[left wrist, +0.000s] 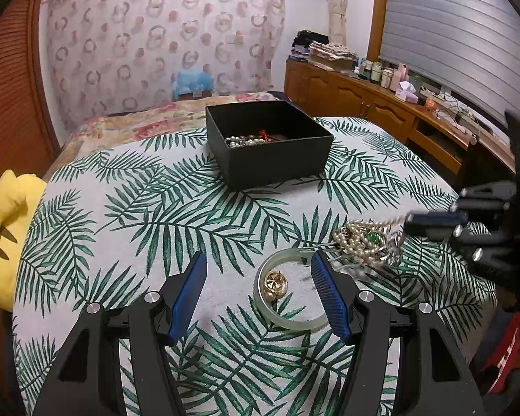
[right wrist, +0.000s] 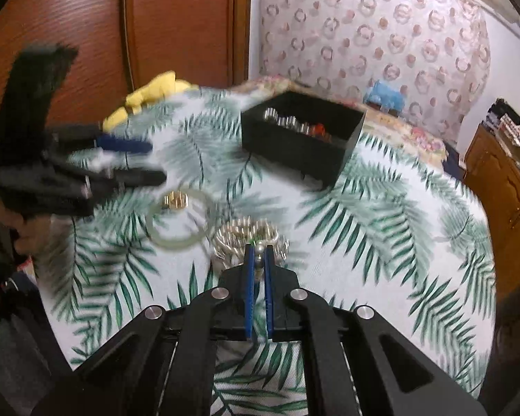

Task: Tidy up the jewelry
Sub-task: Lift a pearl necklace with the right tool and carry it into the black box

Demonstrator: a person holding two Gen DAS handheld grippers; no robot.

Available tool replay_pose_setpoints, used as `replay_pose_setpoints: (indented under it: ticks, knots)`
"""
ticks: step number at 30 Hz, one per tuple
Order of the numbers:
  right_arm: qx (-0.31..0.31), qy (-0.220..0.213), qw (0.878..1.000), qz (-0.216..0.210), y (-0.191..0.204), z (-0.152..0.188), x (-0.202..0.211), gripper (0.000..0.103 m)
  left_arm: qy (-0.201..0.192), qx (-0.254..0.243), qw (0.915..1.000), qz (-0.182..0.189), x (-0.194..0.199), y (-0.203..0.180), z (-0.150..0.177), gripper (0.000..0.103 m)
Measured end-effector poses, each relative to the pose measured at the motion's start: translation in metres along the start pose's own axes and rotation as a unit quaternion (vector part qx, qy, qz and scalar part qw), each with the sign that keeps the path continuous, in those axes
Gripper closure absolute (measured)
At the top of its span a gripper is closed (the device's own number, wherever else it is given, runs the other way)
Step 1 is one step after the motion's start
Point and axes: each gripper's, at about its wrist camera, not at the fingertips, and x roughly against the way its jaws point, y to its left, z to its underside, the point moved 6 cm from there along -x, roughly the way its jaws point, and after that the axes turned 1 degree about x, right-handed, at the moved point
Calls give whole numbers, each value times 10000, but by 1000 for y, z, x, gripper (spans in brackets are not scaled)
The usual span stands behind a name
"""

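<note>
Right hand-held gripper (right wrist: 259, 262) clamped shut on bead at edge of pearl tangle (left wrist: 367, 242), lying at 4 o'clock on leaf-print surface (left wrist: 190, 208). Left hand-held gripper (left wrist: 260, 293) wide open, low over the surface at 6 o'clock, right finger (left wrist: 329, 298) overlapping bangle (left wrist: 287, 289). Gold earring (left wrist: 275, 282) sat inside bangle, touching its left rim. Black box (left wrist: 270, 145) at 12 o'clock, well apart, held pearls and something red. Yellow plush (left wrist: 7, 235) at 9 o'clock, off the edge.
</note>
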Motion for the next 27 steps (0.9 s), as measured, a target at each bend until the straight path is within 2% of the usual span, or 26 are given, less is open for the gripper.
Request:
replay_pose_setpoints:
  ticks: [12, 27]
  knots:
    - [196, -867, 9956, 283, -15, -77, 49, 97, -92, 66, 9999, -10, 9, 5, -3, 43]
    - [325, -1520, 9847, 793, -38, -136, 107, 97, -206, 142, 9997, -16, 18, 7, -9, 43]
